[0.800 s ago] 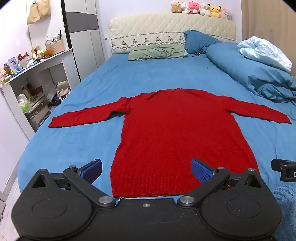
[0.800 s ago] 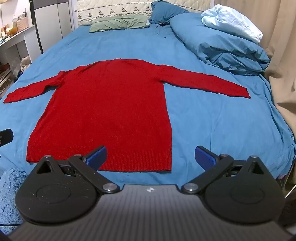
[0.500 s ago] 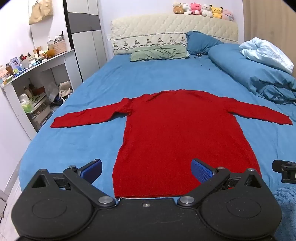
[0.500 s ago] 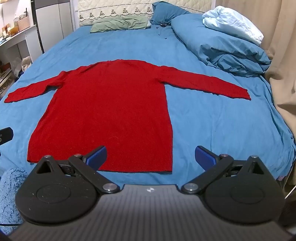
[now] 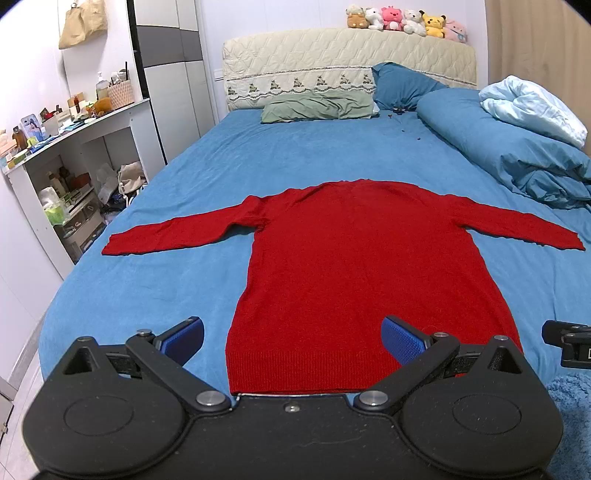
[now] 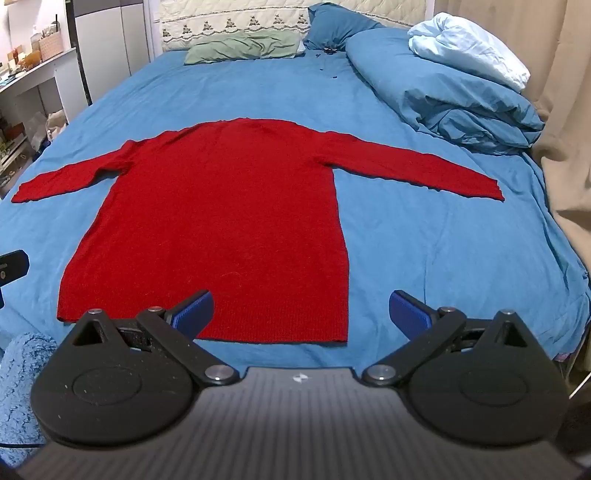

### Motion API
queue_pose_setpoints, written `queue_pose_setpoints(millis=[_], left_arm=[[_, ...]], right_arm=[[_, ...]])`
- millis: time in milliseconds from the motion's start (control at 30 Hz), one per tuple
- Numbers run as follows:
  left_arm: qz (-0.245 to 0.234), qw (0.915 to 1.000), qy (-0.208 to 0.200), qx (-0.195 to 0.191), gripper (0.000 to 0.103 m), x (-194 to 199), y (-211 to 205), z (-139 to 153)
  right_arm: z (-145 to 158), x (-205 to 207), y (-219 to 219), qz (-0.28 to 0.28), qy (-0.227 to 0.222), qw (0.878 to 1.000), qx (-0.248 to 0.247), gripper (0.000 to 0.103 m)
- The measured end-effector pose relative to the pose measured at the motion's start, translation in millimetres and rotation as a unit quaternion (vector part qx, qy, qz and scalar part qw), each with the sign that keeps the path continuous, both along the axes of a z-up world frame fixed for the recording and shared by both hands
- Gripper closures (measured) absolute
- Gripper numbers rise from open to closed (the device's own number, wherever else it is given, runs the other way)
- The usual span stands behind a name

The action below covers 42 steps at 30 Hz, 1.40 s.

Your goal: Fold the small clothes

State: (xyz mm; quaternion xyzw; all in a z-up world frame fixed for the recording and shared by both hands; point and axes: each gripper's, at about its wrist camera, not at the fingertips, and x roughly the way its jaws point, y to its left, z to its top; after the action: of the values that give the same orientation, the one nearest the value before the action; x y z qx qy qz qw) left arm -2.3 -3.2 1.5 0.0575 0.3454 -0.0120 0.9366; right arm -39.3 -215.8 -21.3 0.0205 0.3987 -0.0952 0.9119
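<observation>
A red long-sleeved knitted sweater (image 5: 365,266) lies flat and unfolded on the blue-sheeted bed (image 5: 207,173), hem toward the cameras, neckline toward the cream quilted headboard (image 5: 343,59), both sleeves spread straight out to either side. The left hand-held gripper (image 5: 292,341), with its blue-padded fingers (image 5: 400,341) spread wide apart and nothing between the pads, hovers at the near edge of the bed above the sweater's hem; in its view the left corner of the hem sits between the two fingers, and the right pad overlaps the lower body of the garment without visible contact. The right hand-held gripper (image 6: 301,312) is likewise fully parted and empty; in its view the right corner of the hem (image 6: 332,332) falls between the fingers, the left pad (image 6: 194,308) overlapping the ribbed hem and the right pad over bare sheet. A green pillow (image 5: 317,107) and a dark blue pillow (image 5: 402,83) lie at the head of the bed, a rolled blue duvet (image 5: 509,151) with a pale blue blanket (image 5: 535,110) on top runs along the far right side, and a row of plush toys (image 5: 406,18) sits on the headboard. White cluttered shelving (image 5: 74,155) stands to the left of the bed.
</observation>
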Motion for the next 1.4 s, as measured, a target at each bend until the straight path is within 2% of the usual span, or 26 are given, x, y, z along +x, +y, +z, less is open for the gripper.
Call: queue_pose_setpoints(millis=[1400], left_arm=[[0.000,1.0000,-0.002,-0.003,0.000,-2.5,5.7,4.7]], right_arm=[[5.3,-1.8,0.4,0.010,-0.008,1.000,0.006,0.000]])
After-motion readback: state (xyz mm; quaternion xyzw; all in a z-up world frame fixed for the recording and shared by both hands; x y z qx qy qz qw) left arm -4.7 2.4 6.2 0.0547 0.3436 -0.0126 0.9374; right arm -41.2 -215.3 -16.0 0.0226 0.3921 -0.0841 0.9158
